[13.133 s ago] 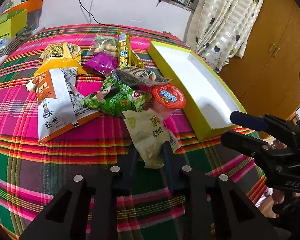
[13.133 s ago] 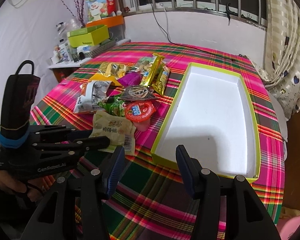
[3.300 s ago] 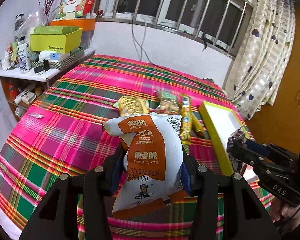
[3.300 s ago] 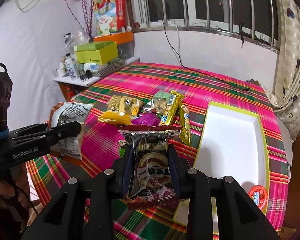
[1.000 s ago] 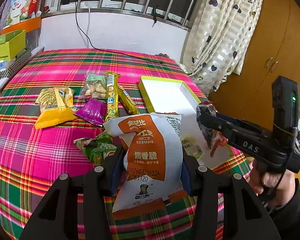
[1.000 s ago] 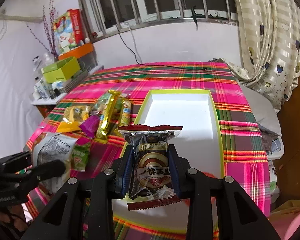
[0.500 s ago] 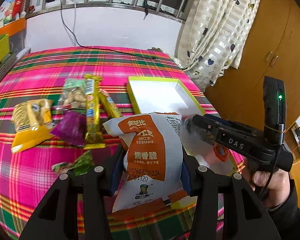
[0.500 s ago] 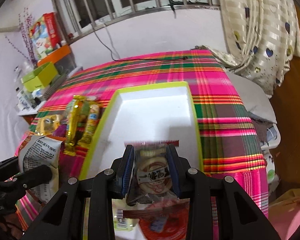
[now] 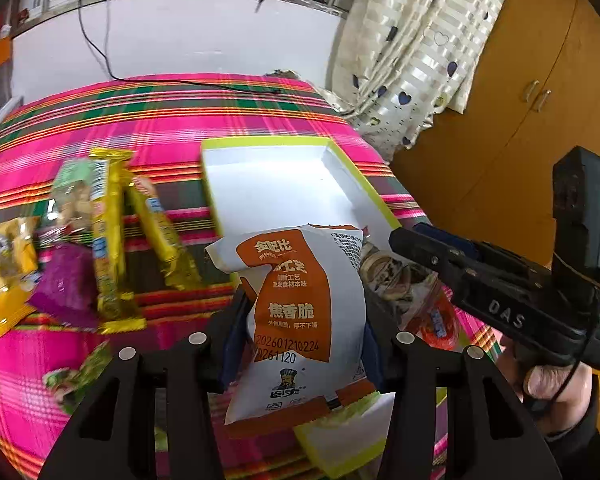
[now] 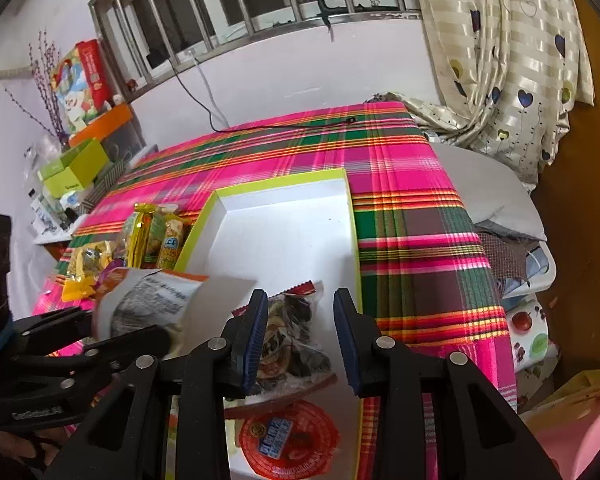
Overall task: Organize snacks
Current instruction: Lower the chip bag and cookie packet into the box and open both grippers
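My left gripper [image 9: 300, 320] is shut on a white and orange snack bag [image 9: 300, 300], held upright over the near end of the white tray with the lime rim [image 9: 268, 184]. In the right wrist view the same bag [image 10: 152, 300] hangs at the tray's left edge. My right gripper [image 10: 298, 332] stands open low over the tray [image 10: 284, 224]. A dark snack packet [image 10: 292, 340] lies flat on the tray floor under its jaws, clear of the right pad. A red jelly cup [image 10: 288, 436] lies in the tray just nearer.
Loose on the plaid cloth left of the tray are two yellow bars [image 9: 108, 240], a purple packet [image 9: 64, 284], a yellow bag [image 9: 4, 264] and a green packet [image 9: 76, 376]. A wooden cabinet [image 9: 520, 120] and a curtain stand right. The tray's far half is bare.
Both grippers moved in over the tray and lower. The dark packet slipped out of the right jaws and now lies on the tray floor. The left still grips its bag.
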`<state>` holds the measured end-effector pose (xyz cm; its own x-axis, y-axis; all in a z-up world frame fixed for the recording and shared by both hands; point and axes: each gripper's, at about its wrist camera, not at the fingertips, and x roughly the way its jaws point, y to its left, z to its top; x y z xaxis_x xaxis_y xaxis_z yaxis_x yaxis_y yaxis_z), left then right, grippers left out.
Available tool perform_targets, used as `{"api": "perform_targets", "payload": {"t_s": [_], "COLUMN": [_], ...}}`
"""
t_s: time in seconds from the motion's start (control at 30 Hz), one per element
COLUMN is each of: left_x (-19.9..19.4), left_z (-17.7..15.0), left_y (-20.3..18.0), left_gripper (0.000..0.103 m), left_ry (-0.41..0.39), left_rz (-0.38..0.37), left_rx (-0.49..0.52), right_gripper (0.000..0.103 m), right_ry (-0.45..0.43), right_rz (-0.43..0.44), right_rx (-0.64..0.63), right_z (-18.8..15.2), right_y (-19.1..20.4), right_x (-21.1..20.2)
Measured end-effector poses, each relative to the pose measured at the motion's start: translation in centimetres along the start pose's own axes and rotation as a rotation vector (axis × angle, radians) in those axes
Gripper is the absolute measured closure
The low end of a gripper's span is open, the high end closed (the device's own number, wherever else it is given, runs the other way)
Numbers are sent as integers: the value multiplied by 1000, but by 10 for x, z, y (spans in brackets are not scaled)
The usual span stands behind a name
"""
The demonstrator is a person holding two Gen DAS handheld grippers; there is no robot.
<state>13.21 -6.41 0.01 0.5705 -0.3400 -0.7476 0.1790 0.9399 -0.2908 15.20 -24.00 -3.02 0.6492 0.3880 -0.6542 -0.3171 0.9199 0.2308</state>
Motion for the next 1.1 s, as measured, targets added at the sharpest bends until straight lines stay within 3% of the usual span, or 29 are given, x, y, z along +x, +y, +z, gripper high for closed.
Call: {"api": "perform_targets", "payload": {"t_s": [0.17,0.37,0.9,1.1], "left_x": [13,9,-23,-35], "left_z": [7,10,-10,-23], "left_y": [-4,-2,14,26], "left_gripper": [52,44,44,44], "left_ry": [22,-17,-43,-46], "left_rz": [-37,-52,12,39], "left_rx": [-5,-19,-48,-64], "right_gripper": [71,71,71,72], "right_ry": [1,-7,13,59], "right_rz": [6,10,101,86], "right_rx": [13,16,-100,-126], "right_z": [-2,-4,-20,-27], "right_y": [-5,-6,39,50], "right_x": [-3,-8,-16,-2]}}
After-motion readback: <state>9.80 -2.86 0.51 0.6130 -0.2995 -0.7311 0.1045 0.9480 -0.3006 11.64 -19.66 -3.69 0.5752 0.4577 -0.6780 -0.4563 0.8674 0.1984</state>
